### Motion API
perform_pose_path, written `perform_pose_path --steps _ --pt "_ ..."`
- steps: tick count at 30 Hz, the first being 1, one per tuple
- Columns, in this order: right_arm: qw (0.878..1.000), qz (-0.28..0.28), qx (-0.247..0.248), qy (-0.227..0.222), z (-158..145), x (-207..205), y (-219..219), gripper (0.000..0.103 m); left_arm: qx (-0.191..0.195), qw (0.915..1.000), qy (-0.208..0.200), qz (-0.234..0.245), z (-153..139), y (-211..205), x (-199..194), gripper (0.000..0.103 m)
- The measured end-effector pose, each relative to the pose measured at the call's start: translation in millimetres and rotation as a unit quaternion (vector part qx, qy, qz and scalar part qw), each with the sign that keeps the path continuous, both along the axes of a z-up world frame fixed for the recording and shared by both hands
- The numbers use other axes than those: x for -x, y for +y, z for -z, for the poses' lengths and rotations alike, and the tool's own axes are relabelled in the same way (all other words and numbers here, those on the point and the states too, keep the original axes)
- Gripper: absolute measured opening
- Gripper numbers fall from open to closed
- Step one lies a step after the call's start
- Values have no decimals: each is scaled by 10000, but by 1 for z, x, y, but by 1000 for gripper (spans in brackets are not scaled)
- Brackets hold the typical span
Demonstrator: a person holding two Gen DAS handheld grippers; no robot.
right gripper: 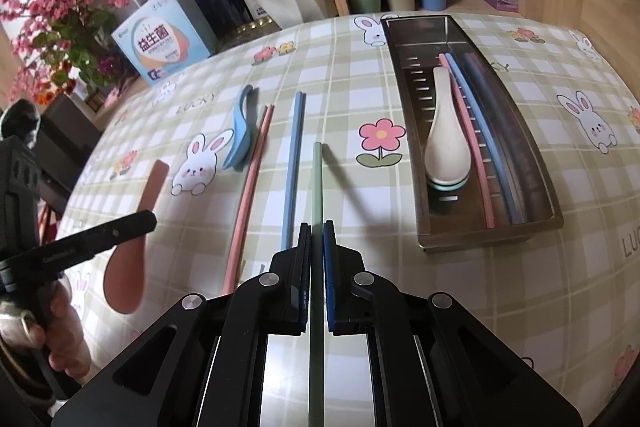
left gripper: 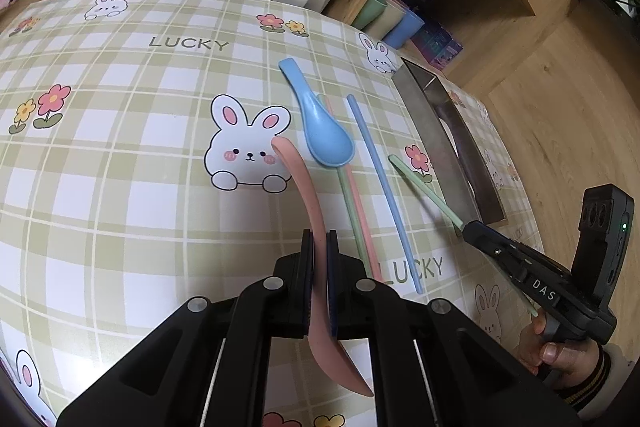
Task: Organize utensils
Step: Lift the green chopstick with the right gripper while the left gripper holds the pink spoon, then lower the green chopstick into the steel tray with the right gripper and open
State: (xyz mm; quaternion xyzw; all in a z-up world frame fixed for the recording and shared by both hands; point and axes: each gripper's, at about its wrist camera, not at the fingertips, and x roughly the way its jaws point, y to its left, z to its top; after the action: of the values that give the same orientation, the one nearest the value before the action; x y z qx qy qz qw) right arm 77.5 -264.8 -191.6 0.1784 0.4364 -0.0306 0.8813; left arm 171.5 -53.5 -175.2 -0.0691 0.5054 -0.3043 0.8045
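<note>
Pink spoon (left gripper: 304, 211) — green chopstick (right gripper: 317, 183)

Matt plastic pink spoon (left gripper: 316, 255), brushed-metal tray (right gripper: 532, 163), glossy printed tablecloth (left gripper: 120, 155)

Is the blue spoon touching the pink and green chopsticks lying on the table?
Touching. The left wrist view shows the blue spoon bowl lying across the pink chopstick and green chopstick.

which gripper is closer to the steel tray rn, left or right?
Right. The right gripper, shut on a green chopstick, sits beside the steel tray. The left gripper, holding the pink spoon, is farther off.
</note>
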Motion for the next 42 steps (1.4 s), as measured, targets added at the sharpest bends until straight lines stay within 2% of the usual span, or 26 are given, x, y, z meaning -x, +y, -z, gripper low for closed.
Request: perform_pose_path --steps 5,14,20,21,22,24,28,29,30,33,41,42 --pt "9990 -68 -193 399 19 -3 1 6 -58 10000 -6 77 0 -7 2 6" --pt "9954 -201 142 924 35 -12 11 8 -61 9999 14 97 0 -7 4 6" --pt "9934 -293 441 1016 34 -18 15 10 -19 9999 64 113 2 -7 5 6" --pt "9932 -304 476 1016 34 -19 15 17 -11 9999 70 112 3 -7 5 6" --pt "9930 -311 524 1014 34 -21 16 30 1 9999 76 108 3 -6 5 6" --pt "9930 -335 602 962 31 -22 17 40 27 9999 87 98 4 -5 5 6" --pt "9928 -486 692 852 28 -23 22 36 74 9999 129 60 5 -2 3 6" --pt "9925 -510 700 860 28 -24 22 33 80 9999 134 55 6 -2 3 6" --pt "9922 -526 708 886 29 -24 23 25 90 9998 142 51 6 -1 3 6" --pt "9908 -551 752 977 33 -26 23 17 119 9998 161 35 7 1 3 6" --pt "9887 -624 948 980 33 -27 27 15 195 9996 210 2 10 5 2 6" --pt "9894 -640 885 953 33 -26 27 12 200 9996 209 4 10 5 2 6"
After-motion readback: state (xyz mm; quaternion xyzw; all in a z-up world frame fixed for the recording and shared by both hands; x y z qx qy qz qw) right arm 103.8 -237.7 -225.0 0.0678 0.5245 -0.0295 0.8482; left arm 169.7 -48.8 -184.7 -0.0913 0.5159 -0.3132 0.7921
